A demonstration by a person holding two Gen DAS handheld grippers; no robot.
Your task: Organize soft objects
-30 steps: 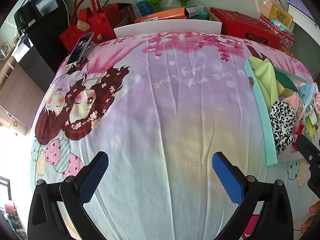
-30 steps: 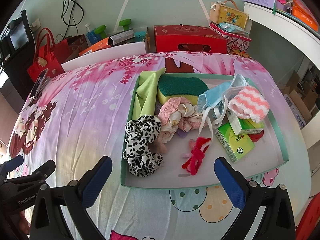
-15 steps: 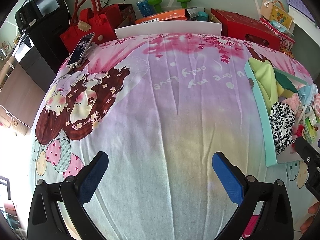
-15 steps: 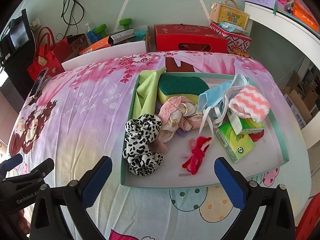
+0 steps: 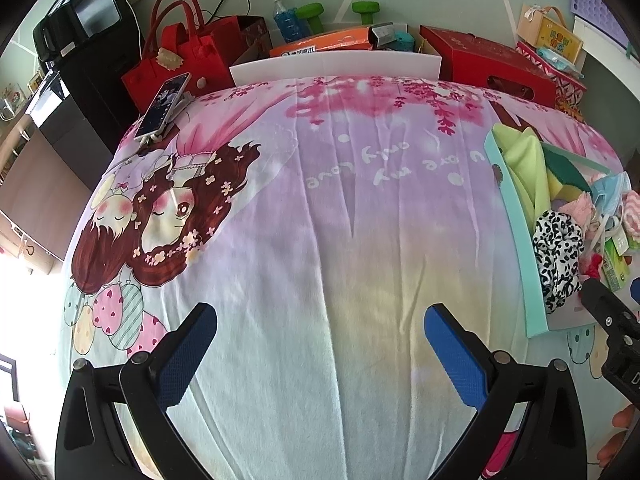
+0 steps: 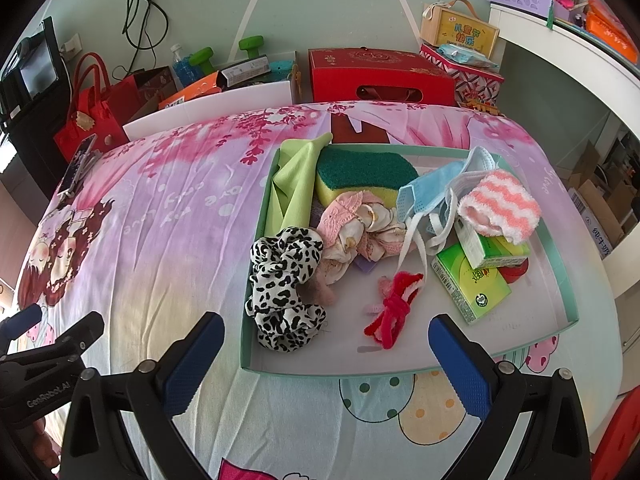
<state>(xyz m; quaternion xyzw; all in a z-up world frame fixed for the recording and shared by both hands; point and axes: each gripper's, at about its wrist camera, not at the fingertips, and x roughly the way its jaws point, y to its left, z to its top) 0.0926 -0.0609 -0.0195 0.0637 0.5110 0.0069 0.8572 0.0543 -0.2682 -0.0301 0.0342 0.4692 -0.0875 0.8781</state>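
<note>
A shallow green tray (image 6: 256, 364) on the bed holds soft things: a leopard-print scrunchie (image 6: 284, 272), a green cloth (image 6: 294, 184), a yellow-green sponge (image 6: 362, 172), a pink baby garment (image 6: 356, 228), a blue face mask (image 6: 436, 192), a pink striped sock (image 6: 500, 206) and a red fuzzy tie (image 6: 394, 306). My right gripper (image 6: 326, 354) is open and empty over the tray's near edge. My left gripper (image 5: 320, 342) is open and empty over the bare bedsheet; the tray (image 5: 516, 232) lies to its right.
Green tissue boxes (image 6: 472, 284) lie in the tray's right part. A phone (image 5: 162, 106) lies at the bed's far left corner. Red bags (image 5: 180, 64), a red box (image 6: 380, 74) and dumbbells (image 5: 362, 8) line the wall behind a white board (image 5: 336, 66).
Both grippers have hardly moved; the views shift only slightly. Nothing was taken hold of or let go.
</note>
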